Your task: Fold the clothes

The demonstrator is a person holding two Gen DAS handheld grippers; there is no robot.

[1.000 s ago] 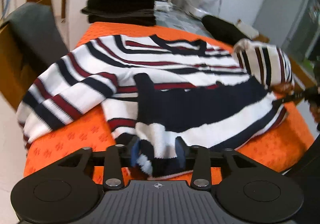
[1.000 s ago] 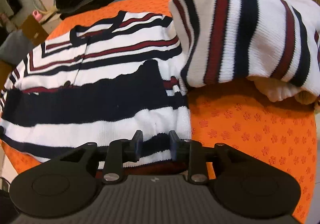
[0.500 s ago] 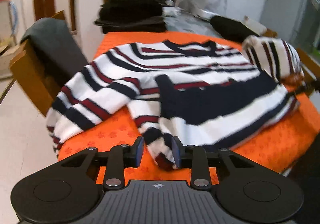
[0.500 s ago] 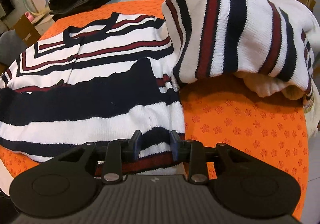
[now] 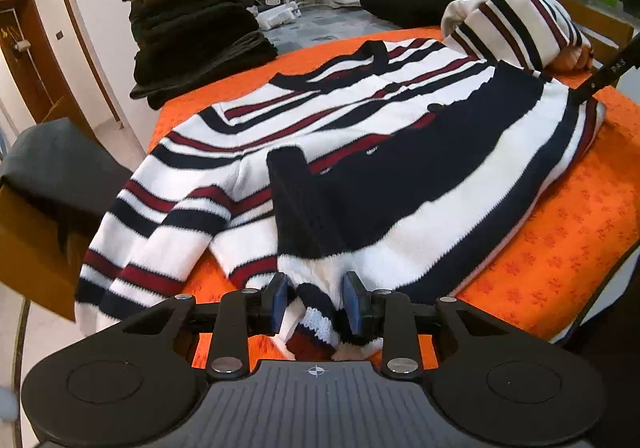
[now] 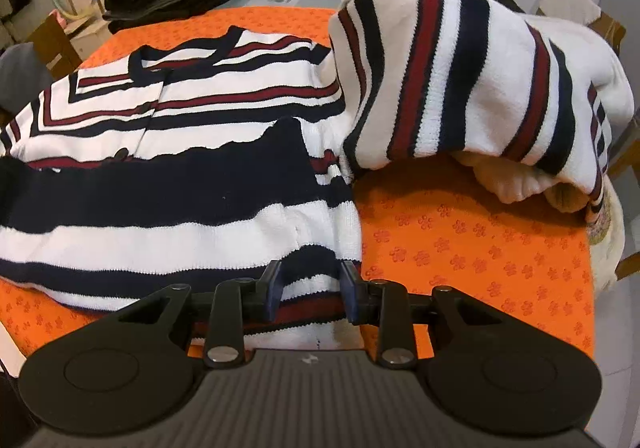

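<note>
At the table's near edge we hold the striped cardigan [image 5: 400,152] | hem runs crosswise | left gripper [image 5: 316,302] and right gripper [image 6: 310,290] each pinch 1 hem corner | collar lies straight ahead.

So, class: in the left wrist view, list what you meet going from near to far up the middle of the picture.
Hand-held gripper → striped sweater → orange tablecloth → stack of dark folded clothes.
</note>
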